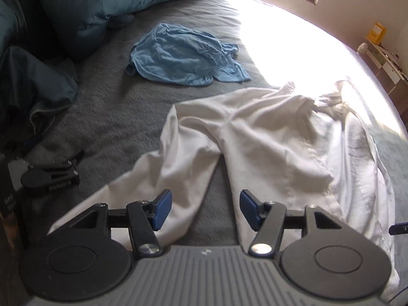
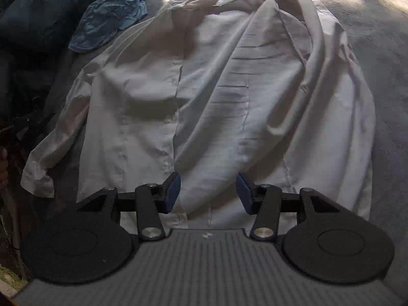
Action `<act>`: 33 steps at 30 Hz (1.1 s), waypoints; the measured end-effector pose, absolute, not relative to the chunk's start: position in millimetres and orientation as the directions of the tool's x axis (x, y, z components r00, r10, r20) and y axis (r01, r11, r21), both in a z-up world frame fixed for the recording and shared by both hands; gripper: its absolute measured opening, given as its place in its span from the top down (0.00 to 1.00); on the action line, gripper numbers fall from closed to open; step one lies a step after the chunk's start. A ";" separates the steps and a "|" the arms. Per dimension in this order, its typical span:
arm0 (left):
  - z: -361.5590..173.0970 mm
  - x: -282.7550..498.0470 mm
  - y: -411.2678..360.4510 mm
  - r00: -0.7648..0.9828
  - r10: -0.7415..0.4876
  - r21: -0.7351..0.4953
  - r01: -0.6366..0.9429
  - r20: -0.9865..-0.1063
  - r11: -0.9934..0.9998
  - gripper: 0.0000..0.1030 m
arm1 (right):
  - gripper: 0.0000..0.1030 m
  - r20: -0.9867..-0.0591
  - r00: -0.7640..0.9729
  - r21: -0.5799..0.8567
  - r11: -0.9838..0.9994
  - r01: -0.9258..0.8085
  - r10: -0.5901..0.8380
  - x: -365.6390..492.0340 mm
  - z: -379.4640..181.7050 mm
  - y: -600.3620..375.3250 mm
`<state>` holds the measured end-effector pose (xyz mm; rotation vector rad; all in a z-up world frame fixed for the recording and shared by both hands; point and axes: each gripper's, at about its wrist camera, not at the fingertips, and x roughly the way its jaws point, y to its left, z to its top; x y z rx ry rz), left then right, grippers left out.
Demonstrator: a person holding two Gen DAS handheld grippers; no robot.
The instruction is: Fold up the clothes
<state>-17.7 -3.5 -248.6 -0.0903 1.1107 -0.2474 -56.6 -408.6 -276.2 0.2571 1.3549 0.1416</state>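
Note:
A white button-up shirt (image 1: 267, 140) lies spread and creased on the grey bed cover (image 1: 114, 117), collar toward the sunlit far side. My left gripper (image 1: 205, 209) hovers open over the gap between the shirt's sleeve and body, with only bed cover showing between its blue pads (image 1: 160, 211). In the right wrist view the same shirt (image 2: 216, 89) fills the frame, front placket up. Above the shirt's near hem my right gripper (image 2: 207, 193) is open, its pads apart and holding no cloth.
A crumpled light-blue garment (image 1: 183, 56) lies beyond the shirt, also seen as the blue garment (image 2: 109, 17). Teal pillows and duvet (image 1: 102, 0) pile up at the far left. A black clamp-like tool (image 1: 51, 176) rests on the bed at left. Strong sun glare (image 1: 293, 38) washes out the far right.

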 end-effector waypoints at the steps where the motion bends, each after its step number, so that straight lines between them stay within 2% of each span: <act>1: -250.9 -37.3 -17.1 0.396 -0.269 -0.211 0.185 -0.878 0.960 0.42 | 0.54 -0.952 0.214 0.252 0.958 0.139 0.219 -79.9 -278.8 -430.2; 5: -255.6 -102.0 -92.7 0.297 -0.445 -0.296 0.432 -0.845 0.852 0.43 | 0.54 -0.967 0.199 0.234 0.863 0.447 0.160 -133.4 -286.9 -516.7; 8: -260.6 -139.7 -161.6 0.197 -0.550 -0.321 0.636 -0.811 0.701 0.43 | 0.54 -0.962 0.210 0.266 0.784 0.561 0.176 -160.7 -296.1 -551.1; 11: -270.3 -172.4 -230.1 0.147 -0.571 -0.252 0.789 -0.808 0.560 0.43 | 0.52 -0.953 0.214 0.304 0.706 0.639 0.216 -177.4 -315.7 -576.4; 17: -295.3 -197.5 -303.2 0.096 -0.551 -0.155 0.908 -0.829 0.390 0.48 | 0.52 -0.933 0.132 0.342 0.709 0.617 0.335 -193.8 -359.6 -568.9; 20: -308.8 -202.8 -322.5 0.088 -0.531 -0.101 0.943 -0.843 0.316 0.49 | 0.56 -0.939 0.114 0.333 0.773 0.541 0.325 -205.2 -362.9 -554.6; 21: -314.1 -204.9 -328.1 0.088 -0.517 -0.079 0.953 -0.851 0.293 0.51 | 0.73 -0.949 0.097 0.307 0.804 0.509 0.301 -207.1 -364.3 -550.1; 22: -318.6 -206.9 -332.7 0.094 -0.503 -0.058 0.959 -0.859 0.278 0.53 | 0.84 -0.961 0.073 0.271 0.840 0.470 0.268 -207.1 -365.8 -546.4; 23: -321.9 -208.1 -335.2 0.099 -0.493 -0.045 0.961 -0.865 0.271 0.57 | 0.91 -0.970 0.063 0.238 0.869 0.434 0.235 -205.5 -365.2 -544.8; 24: -325.1 -207.2 -336.4 0.099 -0.481 -0.043 0.960 -0.871 0.277 0.61 | 0.94 -0.980 0.064 0.200 0.898 0.393 0.190 -202.5 -362.0 -544.2; 27: -333.6 -203.0 -338.7 0.094 -0.451 -0.053 0.952 -0.888 0.301 0.67 | 0.95 -0.994 0.087 -0.035 0.967 0.253 -0.059 -184.7 -344.5 -548.0; 30: -337.4 -199.4 -339.1 0.087 -0.437 -0.068 0.943 -0.895 0.327 0.67 | 0.94 -0.940 0.127 -0.299 0.944 0.139 -0.316 -166.9 -331.1 -559.1; 32: -339.7 -199.3 -339.7 0.090 -0.431 -0.065 0.941 -0.898 0.331 0.67 | 0.90 -0.893 0.125 -0.422 0.900 0.104 -0.433 -160.2 -330.2 -574.8; 33: -340.8 -199.6 -339.6 0.093 -0.429 -0.062 0.941 -0.898 0.334 0.67 | 0.81 -0.877 0.116 -0.457 0.884 0.096 -0.466 -160.2 -328.8 -585.7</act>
